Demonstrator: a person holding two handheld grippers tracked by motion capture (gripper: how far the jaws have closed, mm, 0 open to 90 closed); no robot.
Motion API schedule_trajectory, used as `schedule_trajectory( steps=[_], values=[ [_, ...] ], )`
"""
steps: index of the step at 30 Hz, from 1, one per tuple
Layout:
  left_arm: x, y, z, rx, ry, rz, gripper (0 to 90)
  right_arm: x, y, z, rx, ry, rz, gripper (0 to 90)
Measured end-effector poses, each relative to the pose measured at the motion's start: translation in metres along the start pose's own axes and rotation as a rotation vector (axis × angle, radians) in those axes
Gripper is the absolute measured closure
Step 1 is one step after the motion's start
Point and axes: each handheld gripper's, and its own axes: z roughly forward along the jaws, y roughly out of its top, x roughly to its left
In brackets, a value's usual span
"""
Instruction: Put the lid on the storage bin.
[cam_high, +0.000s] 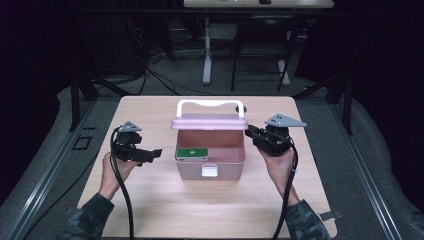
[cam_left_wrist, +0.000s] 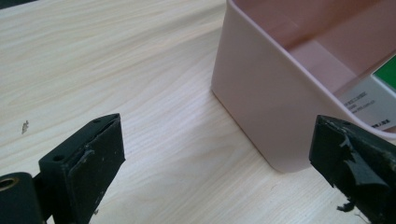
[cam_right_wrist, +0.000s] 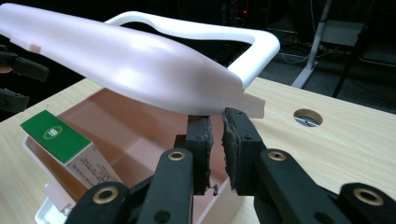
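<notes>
A pink plastic box stands in the middle of the table, its lid raised and a white handle on top. Inside, at the left, lies a small carton with a green top. My left gripper hovers just left of the box with nothing in it; in the left gripper view its jaws stand wide open beside the box's wall. My right gripper is at the lid's right end. In the right gripper view it is shut on the rim of the lid.
The wooden tabletop has bare room in front of and beside the box. A round cable hole sits in the table behind the box's right side. Dark floor, cables and desk legs lie beyond the far edge.
</notes>
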Motion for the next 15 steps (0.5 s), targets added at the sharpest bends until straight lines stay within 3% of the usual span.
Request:
schedule_trajectory(
  steps=[15],
  values=[
    [0.003,-0.014,0.004,0.015,-0.012,-0.012,2.3,0.002,-0.018,-0.002,0.048,0.023,0.015,79.3]
  ],
)
